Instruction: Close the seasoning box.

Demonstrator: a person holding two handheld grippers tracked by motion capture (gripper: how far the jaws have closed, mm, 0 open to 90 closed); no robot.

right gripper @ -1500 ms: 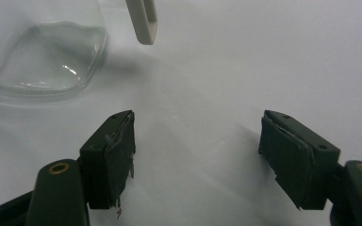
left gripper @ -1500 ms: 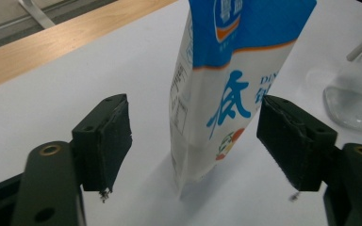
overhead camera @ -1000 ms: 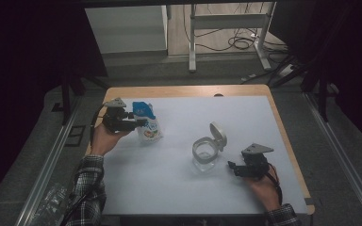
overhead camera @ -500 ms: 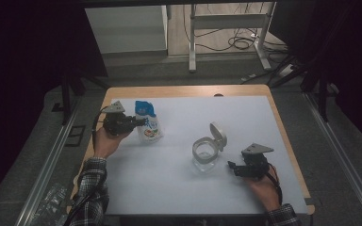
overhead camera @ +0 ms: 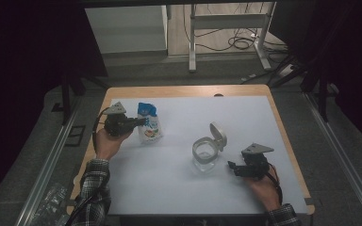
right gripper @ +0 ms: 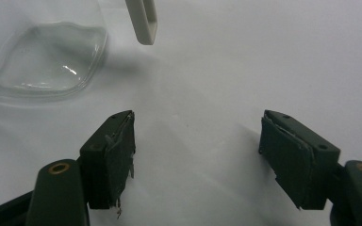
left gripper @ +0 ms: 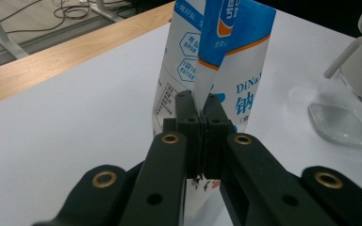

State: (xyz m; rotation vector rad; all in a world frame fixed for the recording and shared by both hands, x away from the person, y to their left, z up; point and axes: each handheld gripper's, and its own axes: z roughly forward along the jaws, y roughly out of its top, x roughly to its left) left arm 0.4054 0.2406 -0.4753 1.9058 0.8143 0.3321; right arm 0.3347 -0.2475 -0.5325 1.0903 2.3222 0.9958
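Pouch: we see the blue-and-white stand-up pouch (overhead camera: pixel 149 123) upright on the white surface (overhead camera: pixel 169 188), toward its far left, well apart from the jar.
Left gripper: our left gripper (left gripper: pixel 198 110) has just been closing its jaws, and they now pinch the pouch's thin side seam (left gripper: pixel 206 80), level with its printed lower half.
Right gripper: our right gripper (right gripper: pixel 195 155) rests low near the jar, jaws standing wide apart with nothing between them.
Jar: we find the clear jar (overhead camera: pixel 204 153) near the middle of the surface, its pale hinged lid (overhead camera: pixel 218 135) flipped up and open.
Risk, grip: we judge the hold slim; the slick film could slide out of the jaws, since they bite only a narrow fold.
Risk, tipping: lifted from one edge, the soft pouch may swing or sag and spill if its top is open, which we cannot tell.
Risk, jar: unheld and light-looking, the jar could be knocked or skid on the smooth surface.
Materials: glossy flexible film with a blue top and an orange band; transparent rounded jar with a thick base (right gripper: pixel 47 59); matte black jaws with worn, fraying pads (right gripper: pixel 115 155).
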